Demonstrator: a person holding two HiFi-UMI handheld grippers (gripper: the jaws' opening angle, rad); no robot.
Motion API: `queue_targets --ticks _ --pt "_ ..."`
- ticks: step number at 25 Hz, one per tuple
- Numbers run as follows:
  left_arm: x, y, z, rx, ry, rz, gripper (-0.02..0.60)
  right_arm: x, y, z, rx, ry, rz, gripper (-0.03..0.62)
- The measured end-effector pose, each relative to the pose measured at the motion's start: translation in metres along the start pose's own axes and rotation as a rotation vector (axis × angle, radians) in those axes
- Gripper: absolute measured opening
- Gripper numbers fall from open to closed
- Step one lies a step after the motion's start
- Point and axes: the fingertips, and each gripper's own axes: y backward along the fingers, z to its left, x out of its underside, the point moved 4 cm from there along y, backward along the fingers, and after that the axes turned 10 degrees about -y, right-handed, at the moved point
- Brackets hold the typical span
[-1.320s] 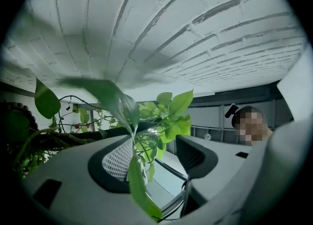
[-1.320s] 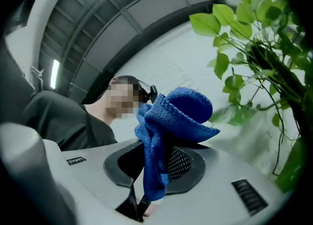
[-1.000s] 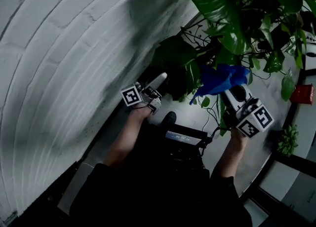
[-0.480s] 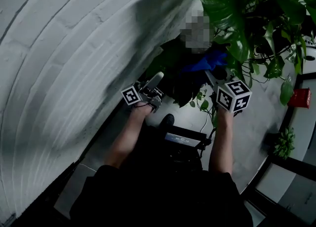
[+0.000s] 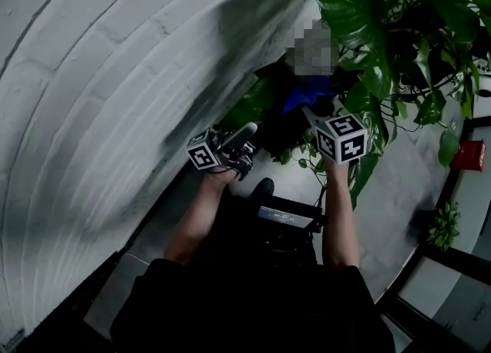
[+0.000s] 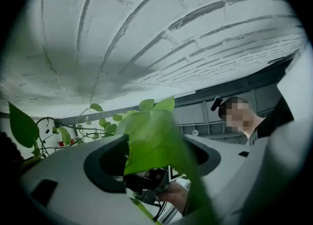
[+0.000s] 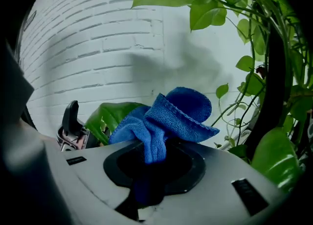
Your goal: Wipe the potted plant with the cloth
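The right gripper (image 7: 154, 168) pinched the blue cloth (image 7: 171, 114), and the cloth's bunched folds stood out past its jaws, close to a broad dark leaf (image 7: 110, 116) low on the potted plant (image 5: 368, 21). The plant stood beside the white brick wall (image 5: 115, 75). The left gripper (image 6: 154, 163) pointed upward under the foliage. Its jaws were spread and had just been opening, with a pale green leaf (image 6: 149, 136) lying unpinched between them.

Head view looks steeply down — plant (image 5: 345, 6) upper right. Gripper views sit close behind their jaws; all share plant, wall (image 5: 115, 75).
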Motion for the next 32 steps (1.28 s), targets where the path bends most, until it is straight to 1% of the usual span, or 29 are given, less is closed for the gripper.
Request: queue_targets --ticks 5,9,12,16,20,24,26,28,32 --pt "0.000 0.000 -0.002 0.014 -0.002 -0.001 0.327 0.003 -0.010 0.020 -0.059 0.025 0.021 0.107" --pt "0.000 0.000 -0.004 0.022 -0.001 -0.003 0.327 0.009 -0.016 0.040 -0.120 0.066 0.053 0.107" --pt "0.002 0.001 -0.004 0.006 0.007 0.008 0.327 0.015 -0.018 0.054 -0.156 0.092 0.070 0.107" --pt "0.003 0.003 -0.005 -0.006 0.015 0.014 0.327 0.022 -0.017 0.069 -0.173 0.130 0.096 0.107" --pt "0.000 0.009 -0.003 -0.015 0.014 -0.006 0.327 0.029 -0.015 0.088 -0.200 0.183 0.112 0.107" --pt "-0.005 0.014 -0.002 -0.026 0.007 -0.022 0.327 0.041 -0.010 0.107 -0.249 0.210 0.142 0.107" --pt "-0.010 0.017 -0.003 -0.030 0.002 -0.038 0.327 0.039 -0.002 0.115 -0.275 0.208 0.134 0.107" --pt "-0.016 0.017 -0.003 -0.035 -0.015 -0.049 0.327 0.030 0.009 0.119 -0.303 0.185 0.101 0.107" --pt "-0.026 0.020 0.001 -0.051 -0.029 -0.068 0.327 0.008 0.045 0.116 -0.364 0.076 -0.002 0.107"
